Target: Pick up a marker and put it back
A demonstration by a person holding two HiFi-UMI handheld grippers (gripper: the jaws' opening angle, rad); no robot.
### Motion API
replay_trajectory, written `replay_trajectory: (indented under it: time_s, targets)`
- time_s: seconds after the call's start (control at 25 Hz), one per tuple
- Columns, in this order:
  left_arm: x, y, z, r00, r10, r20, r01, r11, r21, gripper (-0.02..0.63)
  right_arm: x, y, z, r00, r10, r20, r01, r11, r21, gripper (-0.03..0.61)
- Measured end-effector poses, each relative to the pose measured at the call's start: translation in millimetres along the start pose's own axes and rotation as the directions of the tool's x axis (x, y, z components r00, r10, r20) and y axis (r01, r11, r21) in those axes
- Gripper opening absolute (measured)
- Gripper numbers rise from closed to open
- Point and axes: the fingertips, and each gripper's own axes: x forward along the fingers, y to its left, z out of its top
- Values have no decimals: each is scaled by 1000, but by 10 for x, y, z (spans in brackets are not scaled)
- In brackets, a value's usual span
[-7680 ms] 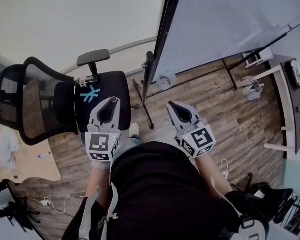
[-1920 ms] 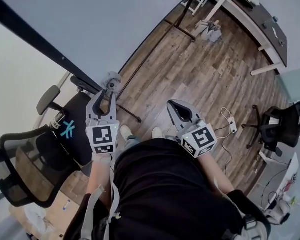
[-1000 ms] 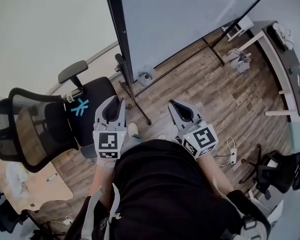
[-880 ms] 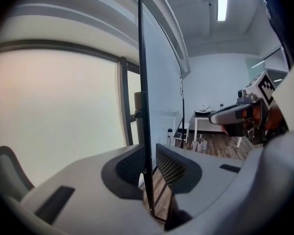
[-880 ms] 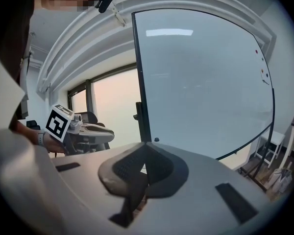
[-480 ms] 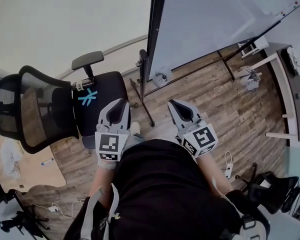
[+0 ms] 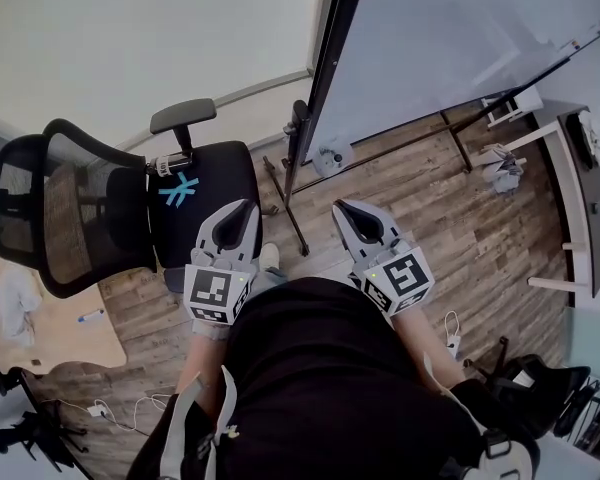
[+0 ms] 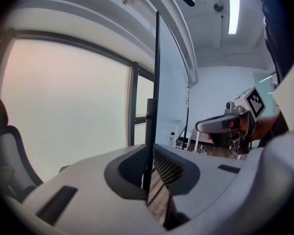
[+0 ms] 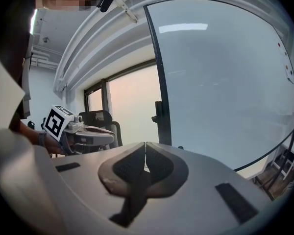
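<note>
Lying on the wooden tabletop (image 7: pixel 42 346) at far left is what appears to be a white marker (image 7: pixel 88 315) with a blue end, small in view. Judged light, rigid, smooth; best pinched mid-barrel. Left gripper (image 7: pixel 242 208) and right gripper (image 7: pixel 342 208) hang well apart from it, both sets of fingers pressed together, empty, facing the whiteboard (image 7: pixel 460 38).
</note>
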Motion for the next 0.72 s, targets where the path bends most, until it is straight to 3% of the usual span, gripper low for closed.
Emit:
replay_trajectory:
  time_s: [0.72]
  targets:
    - [144, -4, 40, 999, -44, 21, 44, 999, -22, 48, -72, -18, -25, 999, -26, -20, 26, 999, -23, 15]
